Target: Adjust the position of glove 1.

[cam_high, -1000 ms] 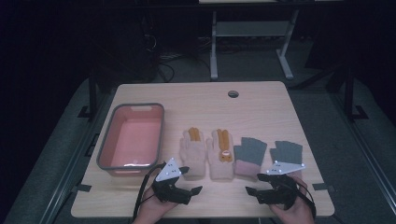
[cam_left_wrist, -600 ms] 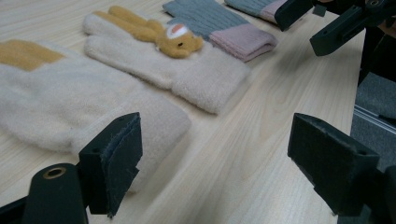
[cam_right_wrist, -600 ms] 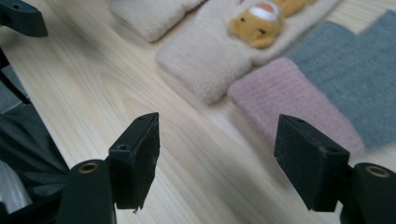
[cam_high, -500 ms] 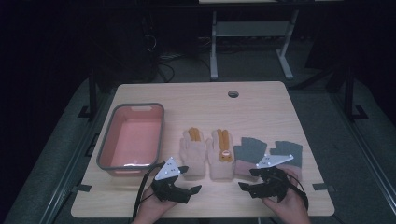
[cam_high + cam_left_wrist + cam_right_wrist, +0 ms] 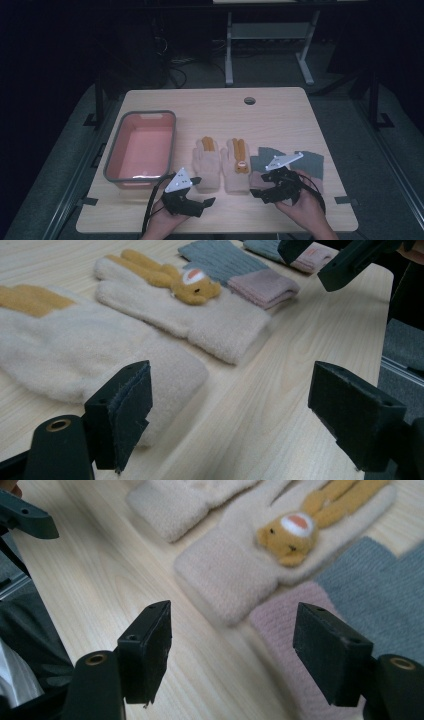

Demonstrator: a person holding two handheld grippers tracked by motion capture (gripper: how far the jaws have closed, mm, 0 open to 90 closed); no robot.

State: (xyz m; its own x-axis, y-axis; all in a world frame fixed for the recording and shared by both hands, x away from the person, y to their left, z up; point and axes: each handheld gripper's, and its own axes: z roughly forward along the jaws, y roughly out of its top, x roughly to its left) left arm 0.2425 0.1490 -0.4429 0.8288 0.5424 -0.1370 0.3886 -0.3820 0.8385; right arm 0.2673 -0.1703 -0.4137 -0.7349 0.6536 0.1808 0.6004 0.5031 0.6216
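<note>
Two cream gloves lie side by side at mid-table: a plain one (image 5: 206, 162) and one with an orange animal figure (image 5: 238, 167). To their right lie two grey gloves with pink cuffs (image 5: 263, 161) (image 5: 313, 162). My left gripper (image 5: 203, 191) stands open just in front of the plain cream glove's cuff (image 5: 75, 355), with nothing between its jaws (image 5: 235, 405). My right gripper (image 5: 260, 186) is open over the nearer grey glove's pink cuff (image 5: 295, 630), jaws pointing at the animal glove's cuff (image 5: 230, 575). It holds nothing (image 5: 235, 645).
A pink basin with a grey rim (image 5: 112, 160) stands empty at the left of the wooden table (image 5: 280, 115), close to my left hand. A cable hole (image 5: 249, 100) sits near the far edge. Bare wood lies along the front edge.
My right gripper has moved left over the grey gloves toward the animal glove's cuff. My left gripper has stayed almost still.
</note>
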